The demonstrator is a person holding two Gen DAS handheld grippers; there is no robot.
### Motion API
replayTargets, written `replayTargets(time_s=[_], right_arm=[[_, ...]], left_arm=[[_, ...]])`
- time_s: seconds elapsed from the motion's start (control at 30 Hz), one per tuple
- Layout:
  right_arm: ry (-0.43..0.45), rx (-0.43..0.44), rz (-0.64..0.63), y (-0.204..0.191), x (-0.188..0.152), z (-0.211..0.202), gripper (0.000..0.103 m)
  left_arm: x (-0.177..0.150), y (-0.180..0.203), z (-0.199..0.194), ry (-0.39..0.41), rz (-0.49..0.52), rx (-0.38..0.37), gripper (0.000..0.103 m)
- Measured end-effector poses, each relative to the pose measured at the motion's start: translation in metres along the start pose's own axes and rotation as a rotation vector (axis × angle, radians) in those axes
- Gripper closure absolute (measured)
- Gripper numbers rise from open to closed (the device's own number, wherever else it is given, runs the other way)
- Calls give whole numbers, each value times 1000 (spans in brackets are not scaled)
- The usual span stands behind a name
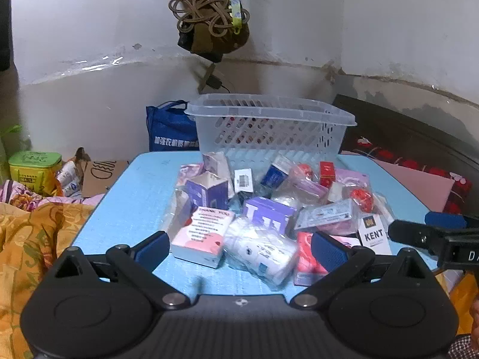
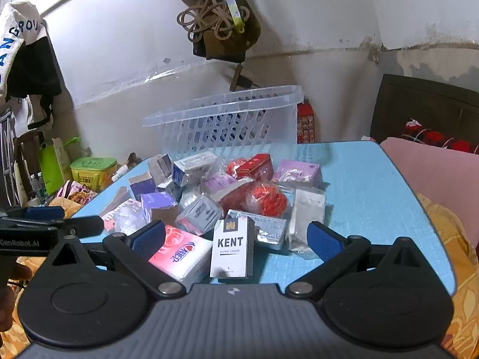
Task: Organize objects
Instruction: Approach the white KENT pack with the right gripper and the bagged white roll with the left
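Light blue surface (image 1: 143,197) carries a loose heap of small packets and boxes, with a clear perforated plastic basket (image 1: 269,128) standing just behind the heap, seemingly empty. Left gripper (image 1: 239,248) hovers at the near edge of the pile, jaws spread fully wide, nothing between the pads. Right gripper (image 2: 236,239) likewise wide open and holding nothing; in its view a white Kent cigarette pack (image 2: 232,248) stands upright between the jaws, untouched. Beside it lies a pink soft tissue packet (image 2: 179,254). In front of the left gripper: a pink-and-white printed card box (image 1: 200,239) and a white item in a clear crinkled bag (image 1: 260,248). Judgement: everything looks light. Card boxes are stiff but crushable, so grip across the narrow flat faces, gently. Bagged items will likely be slippery and shift inside the film; take them across the bulk, not by the loose plastic. The tissue packet should squash and hold well. No item yet in the basket, as far as can be seen.
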State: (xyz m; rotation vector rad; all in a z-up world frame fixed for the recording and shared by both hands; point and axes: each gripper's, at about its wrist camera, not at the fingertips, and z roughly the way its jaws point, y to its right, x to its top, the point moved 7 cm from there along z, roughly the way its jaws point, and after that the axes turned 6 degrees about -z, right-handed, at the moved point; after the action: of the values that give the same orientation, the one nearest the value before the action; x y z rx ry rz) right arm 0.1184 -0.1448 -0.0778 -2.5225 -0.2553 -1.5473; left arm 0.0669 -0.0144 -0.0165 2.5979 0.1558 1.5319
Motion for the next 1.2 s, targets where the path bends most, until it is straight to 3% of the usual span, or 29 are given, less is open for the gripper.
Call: replayTargets(time_s=[1.2], right_arm=[[-30, 0, -22, -8, -3, 5, 0]], left_arm=[[3, -11, -4, 44, -14, -10, 3]])
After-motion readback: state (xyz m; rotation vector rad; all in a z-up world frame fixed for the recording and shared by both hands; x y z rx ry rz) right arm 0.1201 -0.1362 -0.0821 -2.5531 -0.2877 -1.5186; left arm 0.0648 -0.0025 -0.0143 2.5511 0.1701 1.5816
